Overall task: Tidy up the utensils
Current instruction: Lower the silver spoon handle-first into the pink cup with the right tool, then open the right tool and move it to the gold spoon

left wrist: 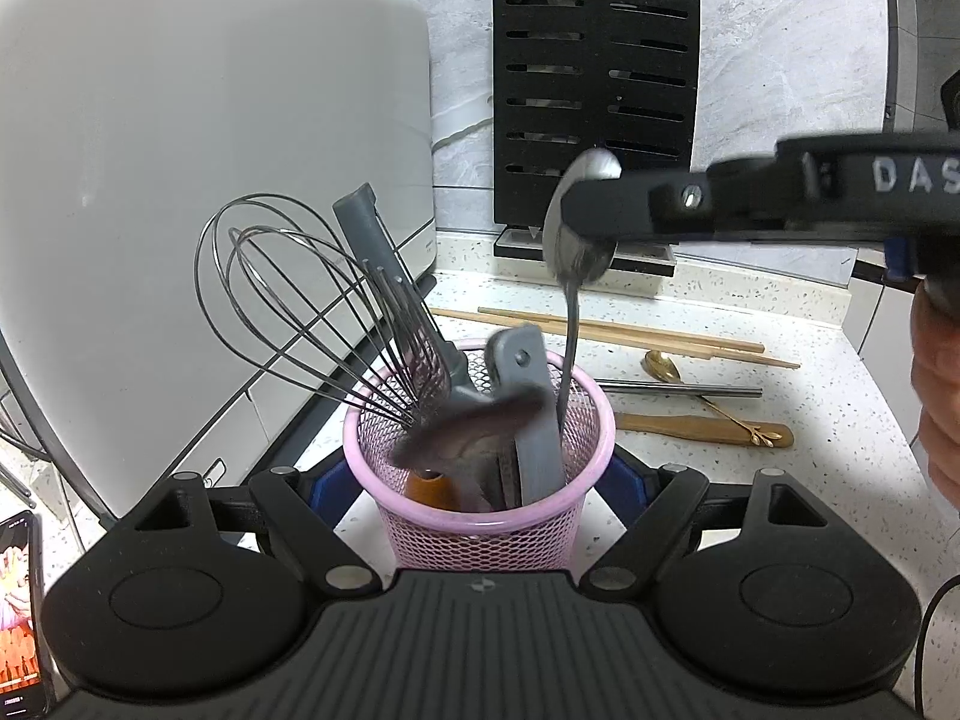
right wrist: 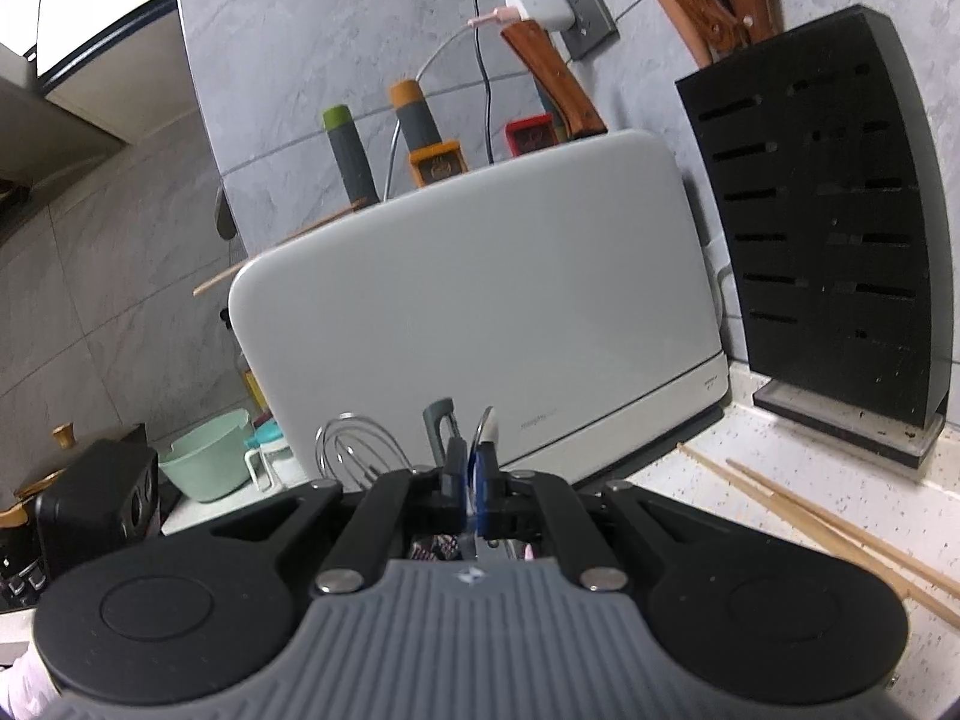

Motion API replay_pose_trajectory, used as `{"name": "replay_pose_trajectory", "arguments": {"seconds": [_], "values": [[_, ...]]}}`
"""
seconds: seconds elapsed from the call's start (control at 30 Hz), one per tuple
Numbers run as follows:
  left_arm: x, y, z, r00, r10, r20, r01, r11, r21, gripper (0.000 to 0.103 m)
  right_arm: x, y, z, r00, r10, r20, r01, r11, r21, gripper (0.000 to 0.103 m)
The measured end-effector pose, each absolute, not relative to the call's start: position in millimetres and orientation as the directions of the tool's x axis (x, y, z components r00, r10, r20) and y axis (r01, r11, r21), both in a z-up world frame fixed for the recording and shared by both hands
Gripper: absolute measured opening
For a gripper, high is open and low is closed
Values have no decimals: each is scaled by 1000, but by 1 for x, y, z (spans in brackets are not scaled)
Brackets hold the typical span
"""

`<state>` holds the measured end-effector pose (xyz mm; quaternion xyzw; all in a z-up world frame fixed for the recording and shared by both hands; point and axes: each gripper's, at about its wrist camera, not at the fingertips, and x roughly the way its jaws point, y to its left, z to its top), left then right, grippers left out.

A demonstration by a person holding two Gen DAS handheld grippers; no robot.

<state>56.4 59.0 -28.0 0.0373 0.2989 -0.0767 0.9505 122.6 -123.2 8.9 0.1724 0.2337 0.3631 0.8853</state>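
Note:
A pink mesh cup (left wrist: 480, 534) stands on the speckled counter, and my left gripper (left wrist: 480, 474) is shut on it, a blue pad against each side. In the cup are a wire whisk (left wrist: 312, 306), grey-handled tools (left wrist: 534, 420) and a blurred dark spoon (left wrist: 474, 426). From the right, my right gripper (left wrist: 576, 204) is shut on the bowl of a silver spoon (left wrist: 585, 264). The spoon's handle hangs down into the cup. In the right wrist view the closed fingers (right wrist: 456, 480) of the right gripper (right wrist: 474, 492) pinch the spoon (right wrist: 487, 426) above the whisk (right wrist: 354, 444).
Right of the cup lie wooden chopsticks (left wrist: 630, 333), a gold spoon (left wrist: 663, 366), a metal rod (left wrist: 678, 389) and a wooden utensil (left wrist: 690, 429). A black knife block (left wrist: 594, 96) stands behind, a white appliance (left wrist: 210, 180) at left. A phone (left wrist: 18, 612) lies lower left. A hand (left wrist: 939, 396) shows at right.

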Motion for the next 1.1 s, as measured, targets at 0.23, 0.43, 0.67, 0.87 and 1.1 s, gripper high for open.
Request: {"name": "replay_pose_trajectory", "arguments": {"seconds": [0.23, 0.43, 0.67, 0.87, 1.1], "values": [[57, 59, -28, 809, -123, -574, 168, 985, 25, 95, 129, -118, -2, 596, 726, -343, -537, 678, 501, 0], [56, 58, -28, 809, -124, -574, 168, 985, 24, 95, 133, -114, -9, 593, 710, -380, -509, 696, 506, 0], [56, 58, -28, 809, -125, -574, 169, 985, 24, 95, 131, -117, -5, 604, 696, -389, -501, 711, 494, 5], [56, 58, -28, 809, -124, -574, 168, 985, 24, 95, 127, -130, 6, 651, 664, -366, -478, 734, 482, 5], [56, 57, -29, 809, -123, -574, 167, 986, 24, 95, 135, -155, 19, 713, 554, -429, -420, 828, 371, 11]]}}
